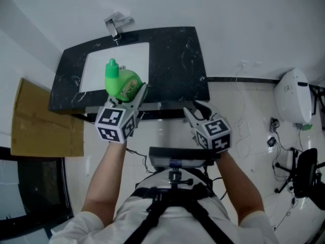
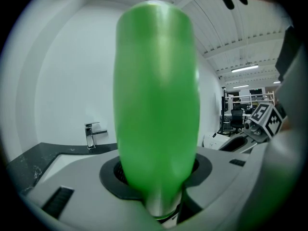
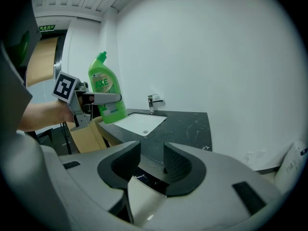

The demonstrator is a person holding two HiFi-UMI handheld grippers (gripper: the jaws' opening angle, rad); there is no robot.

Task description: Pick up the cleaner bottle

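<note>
The green cleaner bottle [image 1: 122, 83] with a label and an angled neck is up in the air, nearly upright, over the front left of the black counter [image 1: 177, 60]. My left gripper [image 1: 131, 93] is shut on its body from the near side. In the left gripper view the bottle [image 2: 156, 105] fills the middle between the jaws. From the right gripper view I see the bottle [image 3: 106, 88] clamped by the left gripper [image 3: 105, 98], clear of the counter [image 3: 187, 126]. My right gripper [image 1: 195, 108] stands open and empty just before the counter's front edge; its jaws [image 3: 151, 160] hold nothing.
A white sink basin [image 1: 114, 62] with a chrome faucet [image 1: 116, 27] is set in the counter. Flat cardboard [image 1: 43, 118] leans at the left. A white fixture [image 1: 293, 95], cables and a black chair [image 1: 304, 174] stand on the right floor.
</note>
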